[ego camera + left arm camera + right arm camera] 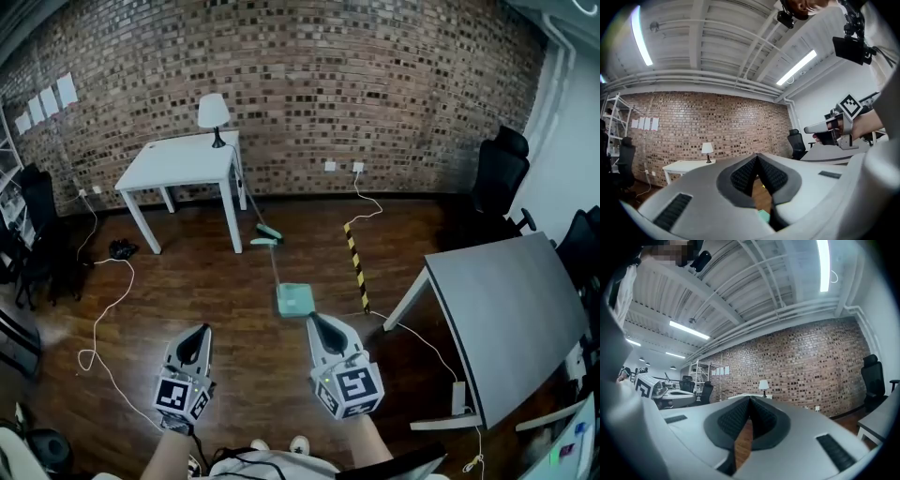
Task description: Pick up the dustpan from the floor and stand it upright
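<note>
Your left gripper (pixel 196 331) is closed, jaws pressed together with nothing between them. Same for your right gripper (pixel 317 322): jaws together, empty. You hold both level, low in front of you, side by side, aimed toward the brick wall (pixel 375 84).

The dustpan (pixel 294 300) lies flat on the wooden floor (pixel 206 291) just ahead. Its teal pan end is toward you, nearer the right gripper's tip than the left's, and neither gripper touches it. Its long thin handle (pixel 277 267) runs along the floor away from you toward the white table (pixel 183 161). In the left gripper view a sliver of teal shows below the closed jaws, out beyond them.

A broom (pixel 266 236) leans at the white table's near leg, head on the floor. A lamp (pixel 214 112) stands on that table. A yellow-black striped strip (pixel 356 267) lies right of the dustpan. A grey table (pixel 511 319) is at the right, with a black chair (pixel 497 173) behind it.
</note>
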Available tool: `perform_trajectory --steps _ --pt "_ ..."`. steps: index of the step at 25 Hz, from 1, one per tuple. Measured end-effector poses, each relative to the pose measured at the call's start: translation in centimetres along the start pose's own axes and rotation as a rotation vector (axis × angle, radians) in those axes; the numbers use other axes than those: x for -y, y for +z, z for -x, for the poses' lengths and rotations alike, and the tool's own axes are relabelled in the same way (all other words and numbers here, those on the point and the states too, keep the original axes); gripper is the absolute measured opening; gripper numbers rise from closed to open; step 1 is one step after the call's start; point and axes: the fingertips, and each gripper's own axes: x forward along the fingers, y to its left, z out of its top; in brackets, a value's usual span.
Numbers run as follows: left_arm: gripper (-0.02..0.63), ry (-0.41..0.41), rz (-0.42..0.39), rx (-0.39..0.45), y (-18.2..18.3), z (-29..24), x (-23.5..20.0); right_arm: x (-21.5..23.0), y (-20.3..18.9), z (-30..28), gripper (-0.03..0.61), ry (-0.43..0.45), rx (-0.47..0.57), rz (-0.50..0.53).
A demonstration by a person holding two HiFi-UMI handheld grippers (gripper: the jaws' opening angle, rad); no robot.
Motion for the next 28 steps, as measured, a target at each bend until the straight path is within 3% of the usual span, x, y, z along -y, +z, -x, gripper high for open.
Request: perform_trajectory --steps 12,28 --pt "-0.009 -0.012 -0.001 0.010 1.0 3.0 -0.8 -4.7 -0.5 1.3 -0.018 -0.014 -0.030 0.080" --pt "-0.009 -0.028 -0.002 0.025 1.8 3.0 -0.5 -4.9 0.6 1.4 -0.018 -0.025 0.001 0.086"
